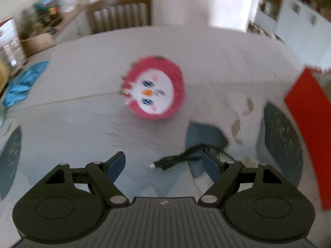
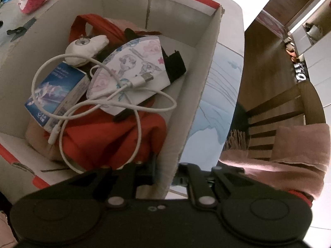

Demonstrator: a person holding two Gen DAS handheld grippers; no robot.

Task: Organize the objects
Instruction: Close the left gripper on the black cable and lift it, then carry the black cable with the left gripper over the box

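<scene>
A round pink plush [image 1: 155, 88] with a white face lies on the pale tablecloth [image 1: 72, 124]. Nearer to me, a short black cable [image 1: 175, 159] with a white plug rests on the cloth. My left gripper [image 1: 163, 165] hovers over that cable, open, with the cable lying between the fingers and untouched. The white cardboard box [image 2: 206, 66] with red trim holds a white charging cable [image 2: 103, 103], a printed face mask [image 2: 128, 70], a small blue carton [image 2: 55, 95], a white soft toy [image 2: 86, 45] and red cloth [image 2: 107, 138]. My right gripper [image 2: 167, 171] is shut on the box's near wall.
The box's red outer wall [image 1: 306, 113] rises at the right of the left wrist view. A blue cloth [image 1: 22, 82] lies at the table's left edge. One wooden chair [image 1: 120, 12] stands behind the table. Another chair [image 2: 279, 107], draped with a pink scarf [image 2: 289, 144], is beside the box.
</scene>
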